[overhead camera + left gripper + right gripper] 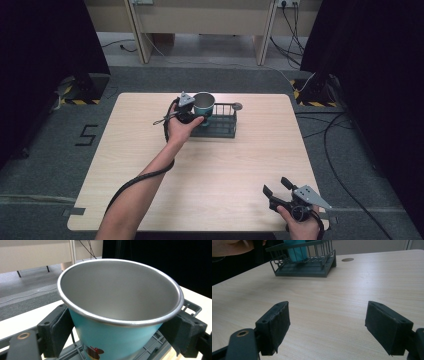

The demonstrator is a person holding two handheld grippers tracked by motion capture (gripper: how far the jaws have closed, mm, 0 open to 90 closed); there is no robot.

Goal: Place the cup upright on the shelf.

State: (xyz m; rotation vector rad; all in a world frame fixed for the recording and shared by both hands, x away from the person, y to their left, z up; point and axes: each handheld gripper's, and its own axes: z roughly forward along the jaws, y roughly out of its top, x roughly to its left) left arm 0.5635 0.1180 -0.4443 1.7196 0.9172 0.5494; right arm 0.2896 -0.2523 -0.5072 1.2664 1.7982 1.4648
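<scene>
1. Left gripper view: teal cup [117,340] with bare metal inside, upright, mouth tipped a little toward camera, sitting over left end of dark wire rack [192,306].
2. Clamped by left gripper [120,331]: black pads [58,332] pressed to both sides of cup wall just under rim.
3. High view: cup [204,104] at rack's [222,125] left end, rack at far middle of wooden table [200,175]; left gripper [195,114] reaching in from left.
4. Right gripper [275,186] at near right corner of table, well apart from rack, jaws spread wide, gripping nothing.
5. Right gripper view: gripper [327,325] just above bare tabletop, rack [304,262] and cup [298,251] far ahead.
</scene>
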